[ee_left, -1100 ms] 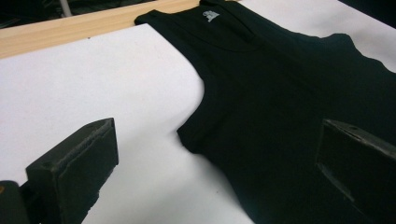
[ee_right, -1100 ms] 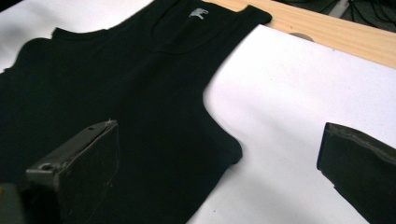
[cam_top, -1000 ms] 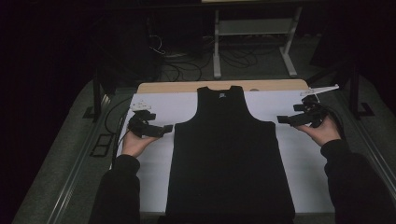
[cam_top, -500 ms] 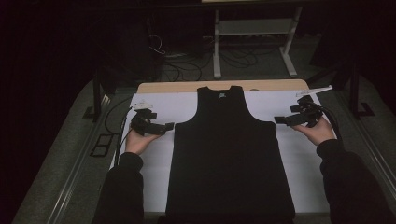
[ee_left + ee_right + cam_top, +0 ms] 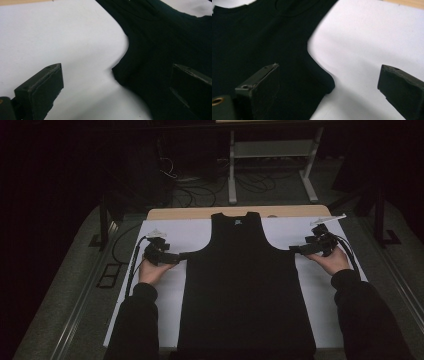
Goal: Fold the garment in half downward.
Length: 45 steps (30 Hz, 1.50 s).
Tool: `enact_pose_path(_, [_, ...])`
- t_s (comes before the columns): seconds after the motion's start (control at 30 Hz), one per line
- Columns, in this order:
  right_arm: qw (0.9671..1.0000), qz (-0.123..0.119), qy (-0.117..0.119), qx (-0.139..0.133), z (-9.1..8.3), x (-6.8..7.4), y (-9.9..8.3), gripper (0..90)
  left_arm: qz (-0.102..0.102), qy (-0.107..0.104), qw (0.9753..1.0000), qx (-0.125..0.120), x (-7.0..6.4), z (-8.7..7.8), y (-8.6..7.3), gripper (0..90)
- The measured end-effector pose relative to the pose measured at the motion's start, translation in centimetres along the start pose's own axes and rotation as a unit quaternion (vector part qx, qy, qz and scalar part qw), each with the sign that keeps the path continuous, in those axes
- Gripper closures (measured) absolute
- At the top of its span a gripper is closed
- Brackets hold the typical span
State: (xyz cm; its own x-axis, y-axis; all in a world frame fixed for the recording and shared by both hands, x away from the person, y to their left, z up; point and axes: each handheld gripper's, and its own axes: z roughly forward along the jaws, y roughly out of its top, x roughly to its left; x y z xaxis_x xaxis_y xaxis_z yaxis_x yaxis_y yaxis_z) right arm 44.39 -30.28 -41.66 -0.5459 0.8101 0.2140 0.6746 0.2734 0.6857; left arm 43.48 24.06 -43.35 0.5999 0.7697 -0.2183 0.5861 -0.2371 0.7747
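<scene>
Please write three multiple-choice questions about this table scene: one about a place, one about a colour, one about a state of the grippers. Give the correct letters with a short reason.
1. Where does the black sleeveless fabric top lie?
A. flat on the white sheet covering the table
B. hanging from a rack
C. folded on the floor

2. What colour is the strip of table edge beyond the sheet?
A. blue
B. light wood
C. red

3. How do the jaws of the left hand-held gripper and right hand-held gripper stand?
A. both shut on the top
B. one open, one shut
C. both open, each at an armhole corner

Answers:
1 A, the high view shows it spread flat, neck away from the person.
2 B, a pale wooden band shows past the sheet.
3 C, each gripper view shows a wide gap between its jaws around the corner.
</scene>
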Motion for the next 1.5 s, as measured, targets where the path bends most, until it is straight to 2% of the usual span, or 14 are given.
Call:
enact_pose_path(0.2, [0.9999, 0.007, -0.001, 0.010, 0.6, -0.5, -0.3, 6.6, -0.005, -0.004, 1.0000, 0.005, 0.1, 0.8, -0.3, 0.0])
enact_pose_path(0.43, [0.9997, 0.013, 0.005, 0.019, 0.9, -0.8, -0.5, 13.4, -0.008, -0.012, 0.9999, 0.007, 0.2, 1.3, -0.5, 7.9])
enact_pose_path(0.57, [0.9996, 0.014, 0.008, 0.023, 1.3, -0.9, -0.6, 17.8, -0.017, -0.025, 0.9995, 0.012, 0.3, 1.7, -0.7, 13.4])
enact_pose_path(0.73, [0.9994, 0.021, -0.001, 0.029, 1.9, -0.9, -0.8, 31.6, -0.022, -0.027, 0.9993, 0.016, 0.4, 2.1, -0.9, 17.1])
enact_pose_path(0.9, [0.9989, 0.022, -0.003, 0.041, 2.5, -0.7, -0.9, 40.2, -0.019, -0.025, 0.9994, 0.012, 0.4, 2.1, -0.8, 25.6])
enact_pose_path(1.0, [0.9987, 0.021, -0.006, 0.046, 2.8, -0.6, -1.0, 49.2, -0.022, -0.029, 0.9992, 0.017, 0.4, 2.2, -0.9, 30.4])
enact_pose_path(1.1, [0.9988, 0.020, 0.000, 0.044, 2.9, -0.5, -1.0, 54.8, -0.023, -0.036, 0.9989, 0.021, 0.4, 2.2, -0.9, 33.3])
enact_pose_path(1.13, [0.9989, 0.018, 0.003, 0.042, 2.9, -0.5, -1.1, 55.7, -0.020, -0.039, 0.9985, 0.034, 0.3, 2.4, -0.6, 33.6])
enact_pose_path(1.27, [0.9988, 0.015, 0.007, 0.046, 3.1, -0.3, -1.1, 61.4, -0.017, -0.040, 0.9979, 0.049, 0.1, 2.9, 0.1, 39.4])
enact_pose_path(1.4, [0.9987, 0.011, 0.002, 0.050, 3.2, 0.1, -1.0, 67.7, -0.022, -0.035, 0.9979, 0.050, 0.1, 3.3, 0.3, 46.6])
enact_pose_path(1.5, [0.9985, 0.007, 0.004, 0.054, 3.2, 0.2, -1.0, 73.1, -0.016, -0.027, 0.9982, 0.052, -0.1, 3.5, 0.4, 53.2])
